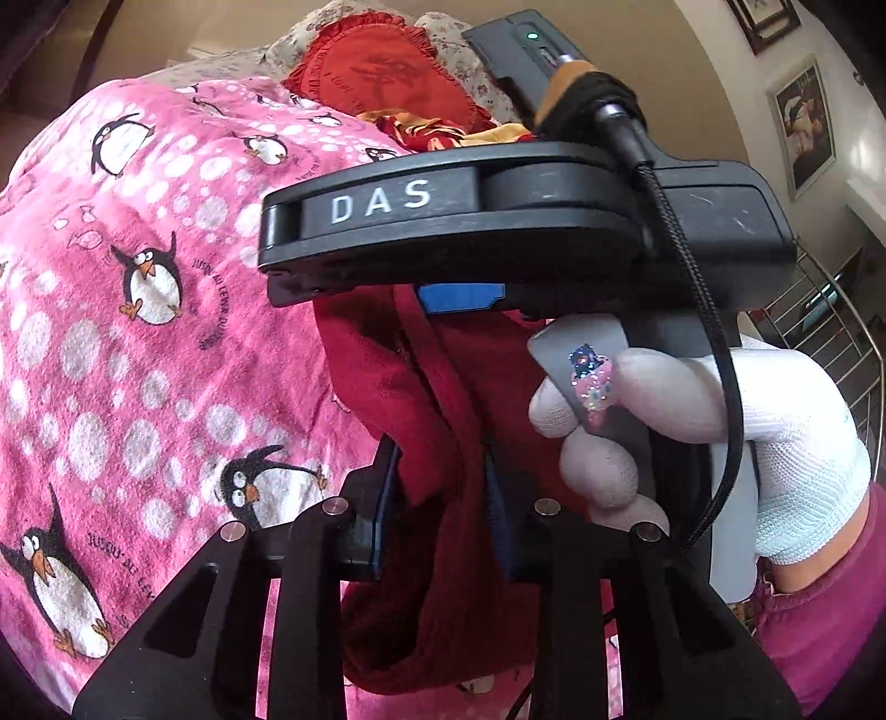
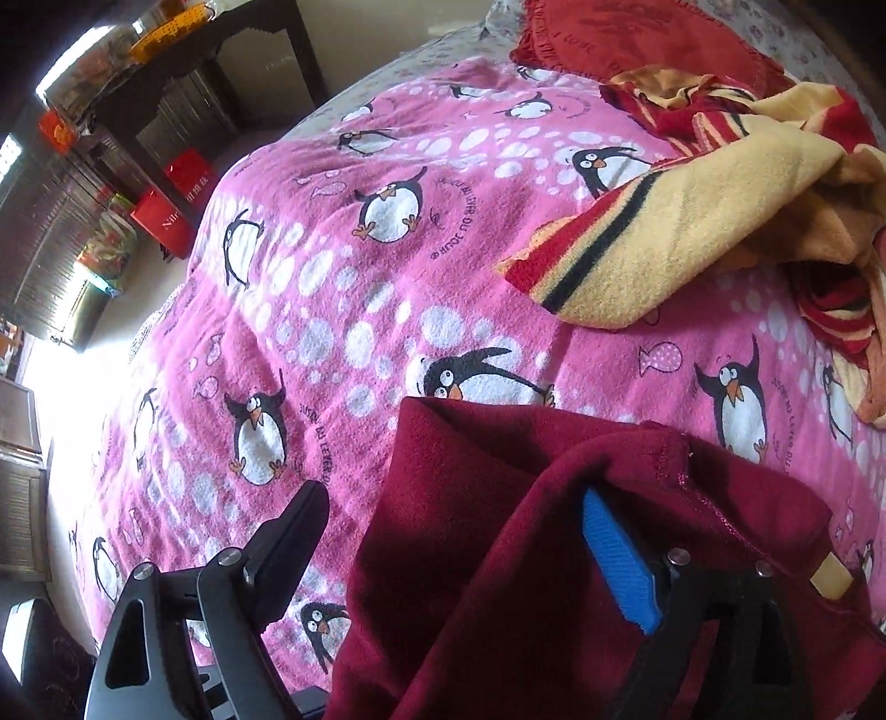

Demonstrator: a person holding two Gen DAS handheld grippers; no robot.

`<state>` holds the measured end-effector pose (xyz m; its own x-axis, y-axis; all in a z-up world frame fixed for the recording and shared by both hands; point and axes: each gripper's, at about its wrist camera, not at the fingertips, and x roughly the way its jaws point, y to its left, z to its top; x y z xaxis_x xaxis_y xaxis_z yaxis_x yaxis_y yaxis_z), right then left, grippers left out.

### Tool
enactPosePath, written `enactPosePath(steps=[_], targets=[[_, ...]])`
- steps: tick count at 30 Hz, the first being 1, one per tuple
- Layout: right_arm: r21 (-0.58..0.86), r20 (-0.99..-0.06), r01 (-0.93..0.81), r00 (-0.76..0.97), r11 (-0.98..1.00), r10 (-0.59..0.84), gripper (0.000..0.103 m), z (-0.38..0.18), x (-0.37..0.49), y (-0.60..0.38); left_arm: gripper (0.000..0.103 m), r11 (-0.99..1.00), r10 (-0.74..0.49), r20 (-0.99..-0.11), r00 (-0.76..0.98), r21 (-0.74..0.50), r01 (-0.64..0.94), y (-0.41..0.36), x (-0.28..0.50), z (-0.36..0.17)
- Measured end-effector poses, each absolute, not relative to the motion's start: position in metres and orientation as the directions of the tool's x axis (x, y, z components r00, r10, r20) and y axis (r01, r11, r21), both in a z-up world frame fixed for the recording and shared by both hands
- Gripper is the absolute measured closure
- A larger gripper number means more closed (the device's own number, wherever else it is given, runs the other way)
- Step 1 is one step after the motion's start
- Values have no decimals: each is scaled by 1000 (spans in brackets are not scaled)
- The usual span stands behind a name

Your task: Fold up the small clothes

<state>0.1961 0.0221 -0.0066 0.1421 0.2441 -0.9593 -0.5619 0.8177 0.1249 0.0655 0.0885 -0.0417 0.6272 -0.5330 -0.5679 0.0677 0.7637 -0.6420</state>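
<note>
Left gripper [image 1: 437, 509] is pinching a fold of the dark red garment [image 1: 443, 443]; jaws nearly closed, cloth filling the gap between the blue pads. Right gripper [image 2: 470, 554] is standing wide open: the garment [image 2: 498, 554] is draped over its blue-padded finger [image 2: 620, 565], the other finger bare over the bed, nothing clamped. In the left view the right gripper [image 1: 470, 288] is sitting right above the same cloth, gloved right hand [image 1: 692, 399] on its handle.

Garment is lying bunched at the near edge of the bed, on the pink penguin blanket [image 2: 387, 288], partly lifted.

Risks, as judged:
- Cloth is only hanging on the open right jaws; any pull is likely to let it slide off and collapse the fold.
- Grippers are working very close together; a collision looks possible.
- Thick bunched fabric may fold crooked.

Around: yellow-and-red striped towel [image 2: 692, 238] heaped near, apart from the garment, crowding the laying-out space. Red frilled cushion [image 2: 637, 39] further back.
</note>
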Motion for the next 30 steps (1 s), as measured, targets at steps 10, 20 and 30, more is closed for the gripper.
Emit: enactPosePath(steps=[10, 20, 30], targets=[[106, -946, -578, 191, 809, 260, 72, -2, 188, -6, 75, 832, -462, -635, 619, -553, 54, 74, 62, -36], [274, -862, -519, 242, 810, 446, 84, 24, 166, -53, 74, 877, -429, -728, 534, -478, 52, 54, 45, -50], [354, -767, -474, 347, 806, 540, 85, 76, 150, -127, 87, 868, -490, -665, 563, -434, 243, -1, 41, 17]])
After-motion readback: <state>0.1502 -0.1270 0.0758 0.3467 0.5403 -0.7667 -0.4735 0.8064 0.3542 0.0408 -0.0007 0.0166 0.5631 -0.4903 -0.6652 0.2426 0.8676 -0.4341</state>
